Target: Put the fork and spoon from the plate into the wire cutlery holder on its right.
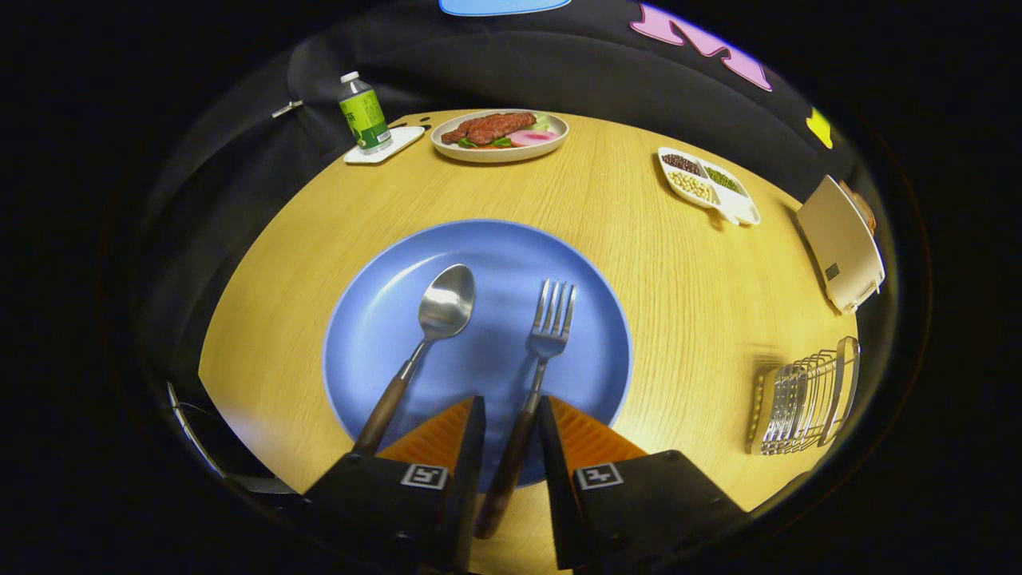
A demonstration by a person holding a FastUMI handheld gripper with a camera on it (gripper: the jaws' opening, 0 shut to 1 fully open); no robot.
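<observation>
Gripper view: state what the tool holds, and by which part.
The tool straddles the fork at its wooden handle, fingers on either side. Whether both press on it cannot be told. The spoon lies free on the plate.

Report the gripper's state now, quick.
Gripper: fingers straddle the fork handle, a gap showing on each side; open, not gripping yet.

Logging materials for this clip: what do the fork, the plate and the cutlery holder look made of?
Fork: shiny metal head with highlights, dark brown handle, likely wood, lying between the open hand-held gripper fingers, apparently not yet clamped. Plate: matte blue, smooth soft sheen, probably glazed ceramic, possibly plastic. Cutlery holder: thin bright metal wires; its pale end panel is unclear.
</observation>
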